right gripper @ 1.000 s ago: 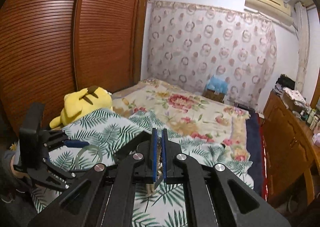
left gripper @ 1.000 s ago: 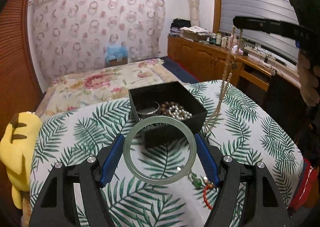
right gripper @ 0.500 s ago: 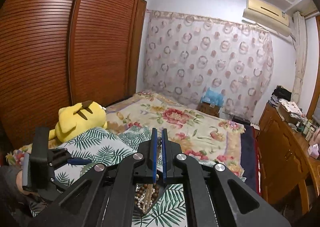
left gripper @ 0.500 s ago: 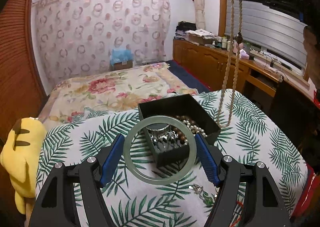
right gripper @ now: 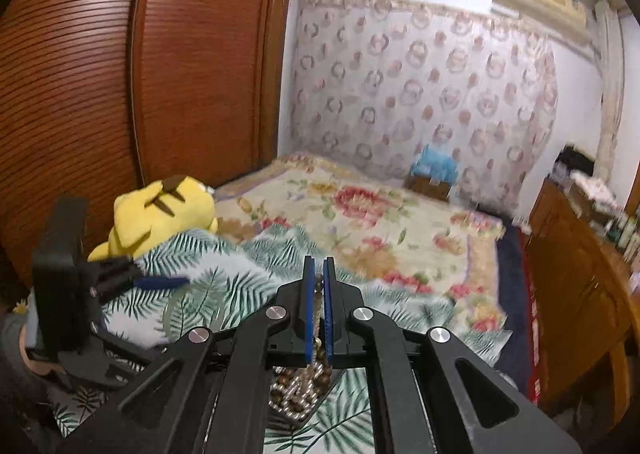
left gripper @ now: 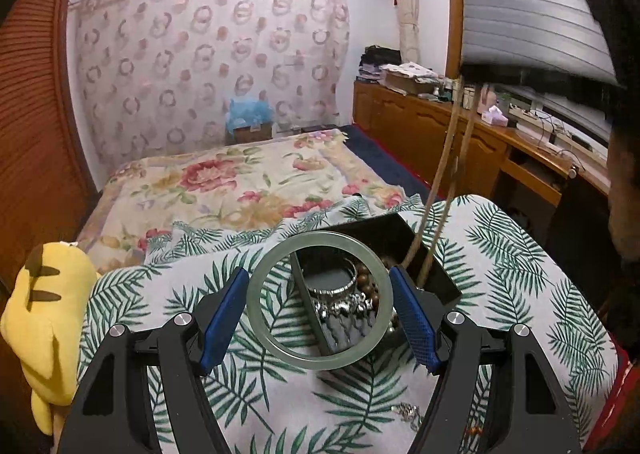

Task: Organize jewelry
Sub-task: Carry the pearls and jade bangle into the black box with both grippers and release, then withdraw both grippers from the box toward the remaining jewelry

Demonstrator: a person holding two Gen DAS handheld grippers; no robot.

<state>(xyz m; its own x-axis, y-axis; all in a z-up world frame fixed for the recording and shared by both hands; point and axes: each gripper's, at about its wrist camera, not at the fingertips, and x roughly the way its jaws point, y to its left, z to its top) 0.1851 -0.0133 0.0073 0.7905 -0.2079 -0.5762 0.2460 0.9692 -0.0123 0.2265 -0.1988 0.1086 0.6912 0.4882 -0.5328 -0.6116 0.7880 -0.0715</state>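
The left hand-held gripper (left gripper: 319, 310) grasps a pale green bangle (left gripper: 319, 300) between its blue pads, held above the black jewelry box (left gripper: 424, 254) on the leaf-print tabletop (left gripper: 520, 278). The right hand-held gripper (right gripper: 319, 306) is clenched on a beaded necklace (left gripper: 448, 182); its upper body is blurred, and its lower end is hidden behind the pad. Since the earlier frame, the necklace has descended into the box.

No writing, brand, number or sign can be read in either view; the bottles and boxes along the far wooden cabinet are too small and blurred to make out.
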